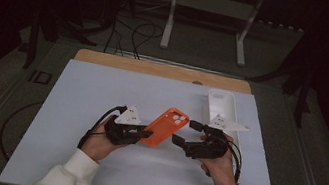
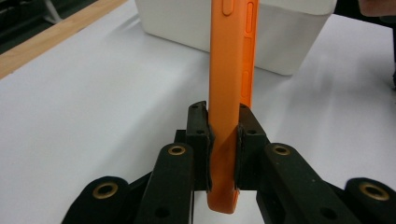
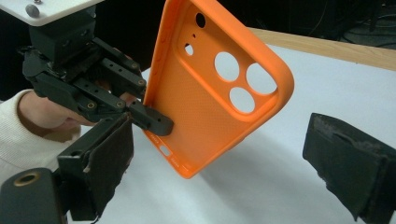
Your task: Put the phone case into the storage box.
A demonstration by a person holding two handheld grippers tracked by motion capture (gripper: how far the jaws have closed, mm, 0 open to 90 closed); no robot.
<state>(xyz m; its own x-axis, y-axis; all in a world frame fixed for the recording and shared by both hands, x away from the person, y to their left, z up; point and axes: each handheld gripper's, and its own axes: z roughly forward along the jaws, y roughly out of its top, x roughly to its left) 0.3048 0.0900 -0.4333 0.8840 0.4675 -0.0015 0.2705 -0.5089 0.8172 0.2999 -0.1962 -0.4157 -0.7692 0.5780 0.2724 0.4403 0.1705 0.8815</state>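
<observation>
One soft orange silicone phone case (image 1: 166, 126), pierced by round camera openings, is held tilted above the white surface (image 1: 78, 108), clamped by its lower edge in the left tool (image 1: 138, 131), whose jaws are closed on it. Just beside it to the right, the right tool (image 1: 186, 134) is seen with jaws spread wide and empty. Behind that, one white rectangular tray (image 1: 216, 101) is set on the surface.
</observation>
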